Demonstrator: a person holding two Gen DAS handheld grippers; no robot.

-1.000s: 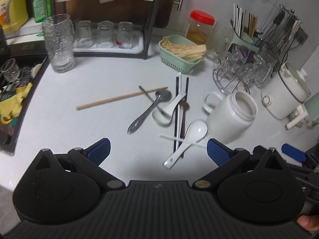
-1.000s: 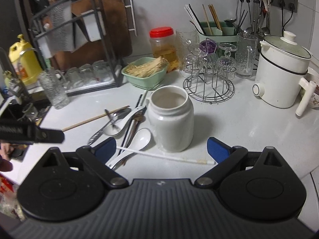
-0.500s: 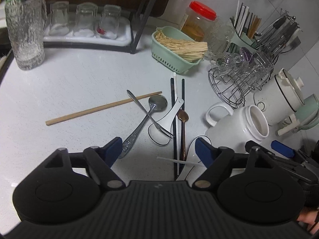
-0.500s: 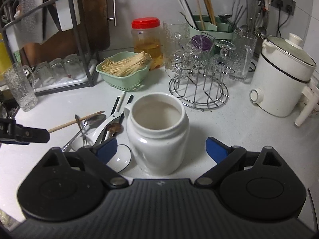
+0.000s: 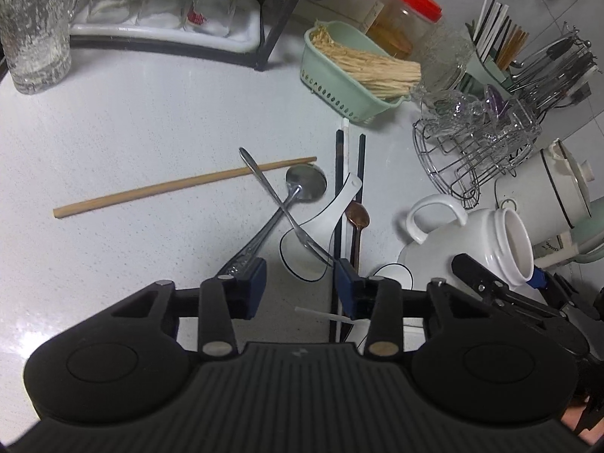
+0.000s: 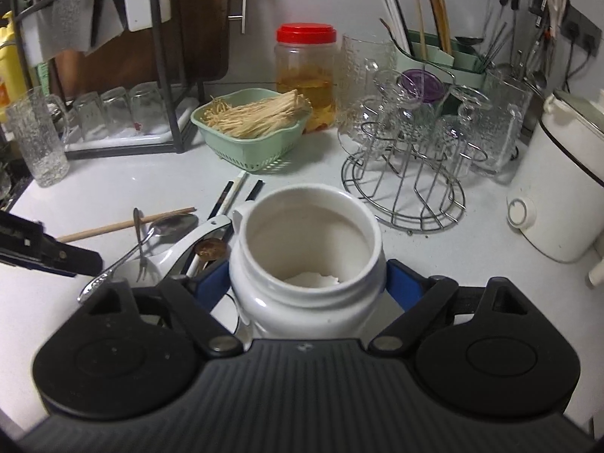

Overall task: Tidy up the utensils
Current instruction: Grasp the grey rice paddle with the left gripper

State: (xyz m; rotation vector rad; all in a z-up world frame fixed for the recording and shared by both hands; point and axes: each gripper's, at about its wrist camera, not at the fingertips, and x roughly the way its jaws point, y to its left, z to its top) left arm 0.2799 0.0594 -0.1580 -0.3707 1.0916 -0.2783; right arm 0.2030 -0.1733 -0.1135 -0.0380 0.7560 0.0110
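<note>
Loose utensils lie in a pile on the white counter: a wooden chopstick, a metal spoon, a small fork, a white ceramic spoon, a copper spoon and black chopsticks. My left gripper hangs low over the pile's near end with its jaws closing. The ceramic spoon's bowl and the fork's tines lie just ahead of the gap, and neither pad presses on anything. My right gripper is shut on the white handled jar, one blue pad on each side of its body.
A green basket of pale sticks stands behind the pile. A wire glass rack and a white cooker stand to the right. A tall glass and a tray of upturned glasses stand at the back left.
My left gripper has come down and forward to the utensil pile, and its jaws have narrowed. My right gripper has moved up to the white jar and closed around it.
</note>
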